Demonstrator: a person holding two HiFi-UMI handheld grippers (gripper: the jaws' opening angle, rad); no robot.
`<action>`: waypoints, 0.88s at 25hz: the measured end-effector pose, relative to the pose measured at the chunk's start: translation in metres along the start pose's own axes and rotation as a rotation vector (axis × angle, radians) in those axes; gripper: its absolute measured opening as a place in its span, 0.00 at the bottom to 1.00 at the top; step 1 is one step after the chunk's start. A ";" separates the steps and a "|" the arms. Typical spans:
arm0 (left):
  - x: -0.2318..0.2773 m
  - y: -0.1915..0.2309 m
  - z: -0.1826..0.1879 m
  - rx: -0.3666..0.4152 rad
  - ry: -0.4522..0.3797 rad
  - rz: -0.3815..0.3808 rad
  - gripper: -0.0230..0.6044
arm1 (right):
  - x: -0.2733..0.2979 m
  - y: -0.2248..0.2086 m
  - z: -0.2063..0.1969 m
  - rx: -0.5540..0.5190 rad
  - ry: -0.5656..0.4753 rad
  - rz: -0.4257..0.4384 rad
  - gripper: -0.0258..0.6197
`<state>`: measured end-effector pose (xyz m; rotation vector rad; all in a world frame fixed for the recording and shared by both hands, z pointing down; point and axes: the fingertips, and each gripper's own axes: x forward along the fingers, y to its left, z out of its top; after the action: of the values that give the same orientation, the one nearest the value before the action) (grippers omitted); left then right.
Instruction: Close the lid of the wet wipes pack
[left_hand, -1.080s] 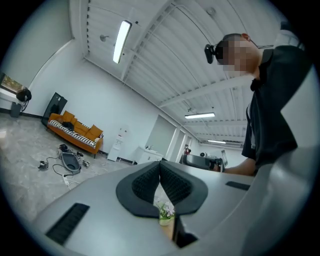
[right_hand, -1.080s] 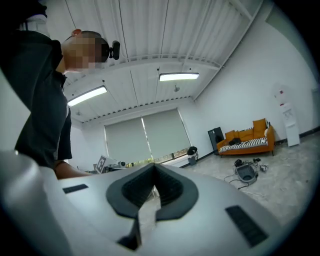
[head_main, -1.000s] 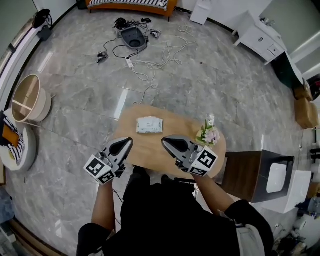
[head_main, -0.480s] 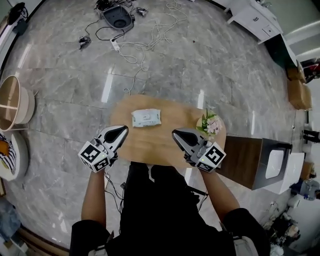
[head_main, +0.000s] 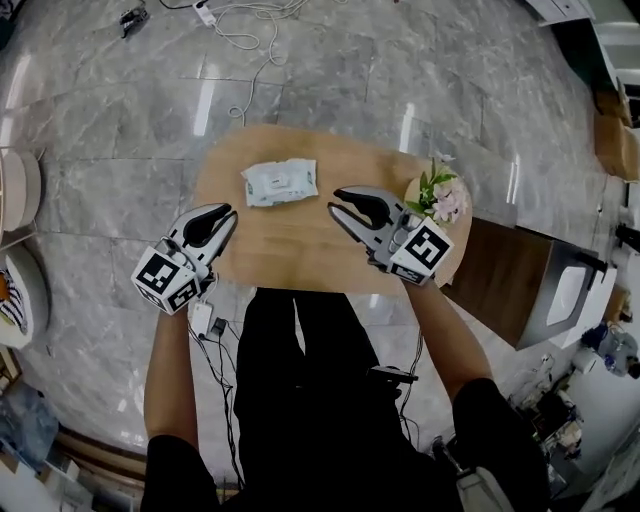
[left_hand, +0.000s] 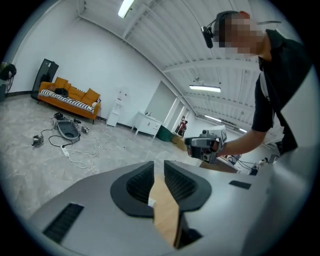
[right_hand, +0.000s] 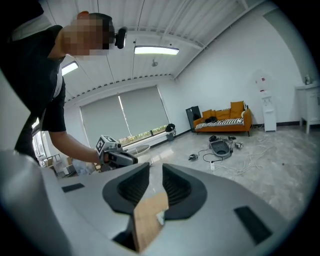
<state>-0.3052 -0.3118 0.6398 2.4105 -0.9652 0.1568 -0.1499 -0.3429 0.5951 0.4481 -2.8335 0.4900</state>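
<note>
The white wet wipes pack lies flat on the far left part of the oval wooden table; I cannot tell how its lid stands. My left gripper hovers over the table's left edge, short of the pack, its jaws a narrow gap apart and empty. My right gripper floats just right of the pack, jaws slightly parted, nothing in them. The left gripper view shows its jaws with bare wood between them. The right gripper view shows the same of its jaws.
A small vase of pink flowers stands at the table's right edge, close behind the right gripper. A dark wooden cabinet is to the right. Cables lie on the marble floor beyond the table.
The head camera has tipped further down. The right gripper has come forward to beside the pack and its jaws look a little more parted. The left gripper stays near the table's left edge.
</note>
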 end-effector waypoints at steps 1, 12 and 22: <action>0.009 0.004 -0.010 0.003 0.019 0.000 0.16 | 0.003 -0.008 -0.010 -0.003 0.013 0.009 0.16; 0.086 0.076 -0.089 0.023 0.175 -0.001 0.18 | 0.056 -0.094 -0.101 -0.047 0.145 0.107 0.16; 0.126 0.107 -0.133 0.047 0.264 -0.031 0.21 | 0.107 -0.126 -0.172 -0.087 0.275 0.214 0.16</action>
<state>-0.2724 -0.3845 0.8365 2.3698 -0.8099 0.4782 -0.1768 -0.4218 0.8187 0.0534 -2.6329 0.4277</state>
